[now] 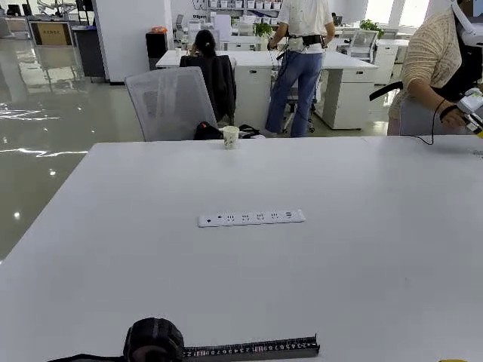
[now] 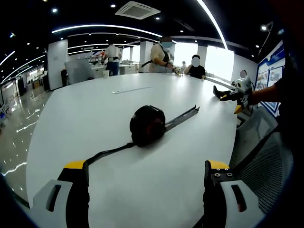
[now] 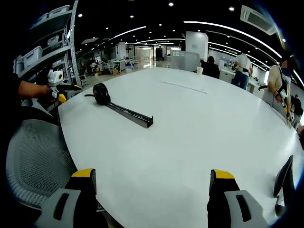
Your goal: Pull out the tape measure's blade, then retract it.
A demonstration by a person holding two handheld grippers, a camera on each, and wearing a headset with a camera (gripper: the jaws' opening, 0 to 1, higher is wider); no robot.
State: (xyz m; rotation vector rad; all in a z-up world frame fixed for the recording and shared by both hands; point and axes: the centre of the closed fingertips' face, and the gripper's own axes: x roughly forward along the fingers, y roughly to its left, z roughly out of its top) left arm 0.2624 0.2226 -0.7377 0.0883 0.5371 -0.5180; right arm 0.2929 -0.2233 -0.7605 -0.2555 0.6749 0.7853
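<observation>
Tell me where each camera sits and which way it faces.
Head view: on the headset, looking down over the table at the tape and the strip beyond.
Left gripper view: on the left claw, jaws open at the bottom, facing the tape's case.
Right gripper view: on the right claw, jaws open, facing the blade's tip.
Shared: all three see the tape; each gripper view catches the other claw.

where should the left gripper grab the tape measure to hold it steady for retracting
Grip the round black case, jaws across its width, probably coming from the strap end. The blade sticks out the opposite side, so that approach stays off it, and the open left gripper faces the case.
</observation>
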